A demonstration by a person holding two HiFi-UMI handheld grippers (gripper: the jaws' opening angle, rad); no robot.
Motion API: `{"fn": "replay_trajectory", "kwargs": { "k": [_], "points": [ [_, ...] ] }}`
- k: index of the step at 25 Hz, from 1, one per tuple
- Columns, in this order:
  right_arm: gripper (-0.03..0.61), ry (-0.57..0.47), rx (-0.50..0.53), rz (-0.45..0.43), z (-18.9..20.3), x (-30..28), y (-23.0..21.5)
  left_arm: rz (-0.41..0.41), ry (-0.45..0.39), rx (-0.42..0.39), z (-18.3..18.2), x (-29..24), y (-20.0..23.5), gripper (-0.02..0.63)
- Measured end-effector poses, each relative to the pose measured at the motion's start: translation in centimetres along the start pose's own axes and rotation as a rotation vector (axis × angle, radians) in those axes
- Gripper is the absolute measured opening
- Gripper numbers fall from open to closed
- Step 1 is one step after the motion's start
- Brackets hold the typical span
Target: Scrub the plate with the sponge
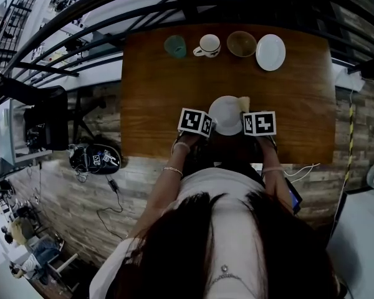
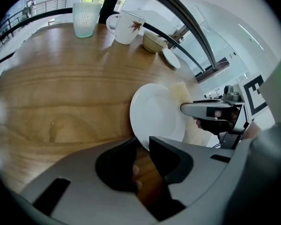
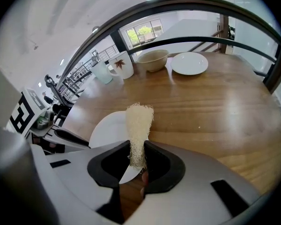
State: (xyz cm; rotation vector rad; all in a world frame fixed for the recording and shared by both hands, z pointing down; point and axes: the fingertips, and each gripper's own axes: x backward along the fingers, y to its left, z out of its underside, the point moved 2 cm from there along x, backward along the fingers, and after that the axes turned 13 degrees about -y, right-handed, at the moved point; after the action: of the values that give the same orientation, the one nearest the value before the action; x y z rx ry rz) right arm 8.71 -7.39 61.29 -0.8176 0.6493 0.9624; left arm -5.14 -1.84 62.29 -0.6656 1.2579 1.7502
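Left gripper (image 2: pixel 141 144): jaws narrow, clamped on the rim of the round white ceramic plate (image 2: pixel 157 114), tilting its face toward the right at the near middle of the brown wooden table (image 2: pixel 61 93). Right gripper (image 3: pixel 136 150): jaws pinch the pale fibrous loofah sponge (image 3: pixel 139 121), leaving its free end exposed for scrubbing.

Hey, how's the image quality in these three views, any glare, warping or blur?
Head view: heavy fisheye, the table bows, corners dark. Left gripper view: the white plate is nearly blown out. Right gripper view: glare streaks on the wood; the sponge is sharp.
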Motion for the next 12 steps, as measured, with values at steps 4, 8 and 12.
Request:
{"fn": "replay_trajectory", "kwargs": {
  "k": [4,8,12],
  "points": [
    [0.097,-0.016,-0.007,0.007,-0.2,0.7,-0.8,-0.014,-0.032,0.007,-0.3,0.2,-0.1,0.091],
    [0.097,-0.029,-0.007,0.000,-0.3,1.4,-1.2,-0.036,-0.070,0.004,-0.5,0.8,-0.2,0.091],
    [0.097,-0.037,0.012,-0.015,-0.1,2.0,-1.2,-0.056,-0.111,0.007,-0.8,1.6,-0.4,0.091]
  ]
}}
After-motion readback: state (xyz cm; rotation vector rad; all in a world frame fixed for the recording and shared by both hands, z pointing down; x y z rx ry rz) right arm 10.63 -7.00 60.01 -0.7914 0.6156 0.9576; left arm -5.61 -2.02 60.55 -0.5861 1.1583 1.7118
